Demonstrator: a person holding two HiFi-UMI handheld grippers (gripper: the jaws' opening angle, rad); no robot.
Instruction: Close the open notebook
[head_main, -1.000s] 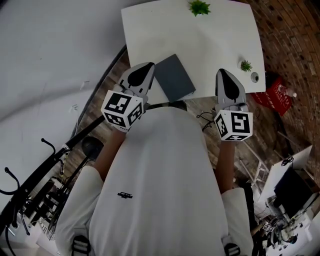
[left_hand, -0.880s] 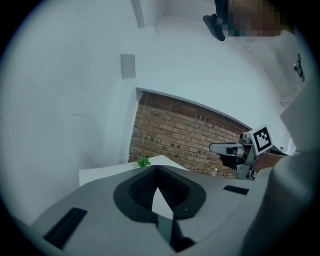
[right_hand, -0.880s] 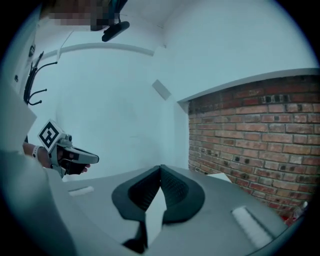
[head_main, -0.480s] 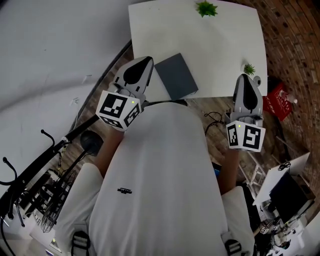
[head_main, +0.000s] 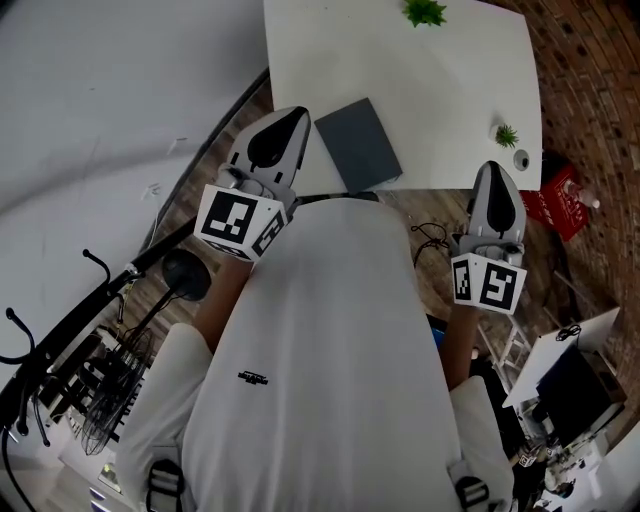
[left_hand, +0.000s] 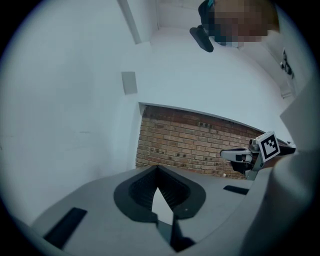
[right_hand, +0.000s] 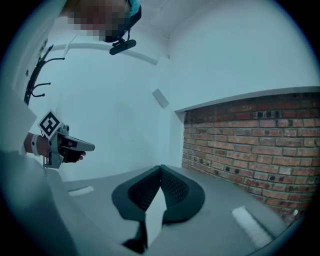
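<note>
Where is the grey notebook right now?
In the head view, the grey notebook lies closed on the white table, at its near edge, just right of the left gripper.

The right gripper (right_hand: 161, 170) is sitting at six o'clock with its jaws meeting at the tips and nothing lying between them. It is pointing at a room corner, with a white wall (right_hand: 120, 125) stretching toward ten o'clock and a brick wall (right_hand: 250, 145) running off at three o'clock. At nine o'clock a hand (right_hand: 67, 155) is holding the left gripper (right_hand: 90, 146), its marker cube (right_hand: 49, 125) facing this way. Coat hooks (right_hand: 40, 70) are showing at ten o'clock.
</note>
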